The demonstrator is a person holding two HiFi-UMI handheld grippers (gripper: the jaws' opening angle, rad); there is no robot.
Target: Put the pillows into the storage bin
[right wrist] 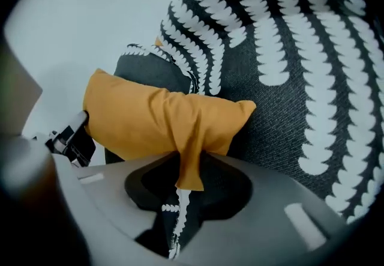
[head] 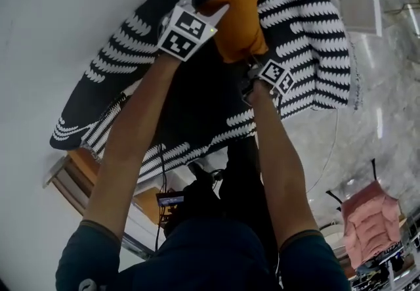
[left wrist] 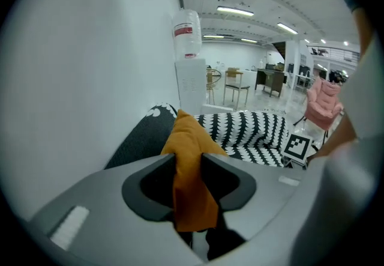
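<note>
Left gripper [left wrist: 189, 170]: my fingers are clamped on 1 corner of the orange pillow [head: 239, 20], with the cloth pinched into an upright fold between them. Right gripper [right wrist: 189, 170]: my fingers are clamped on another corner, which hangs bunched between them. Both my arms reach forward. The pillow spans the 2 grippers, above the black-and-white patterned fabric [right wrist: 288, 48]; I cannot tell whether it touches the fabric. A water dispenser [left wrist: 191, 72] stands beyond the fabric, beside the white wall.

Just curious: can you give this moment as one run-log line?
left gripper: shut on orange pillow | right gripper: shut on same pillow | pillow over black-and-white patterned fabric
</note>
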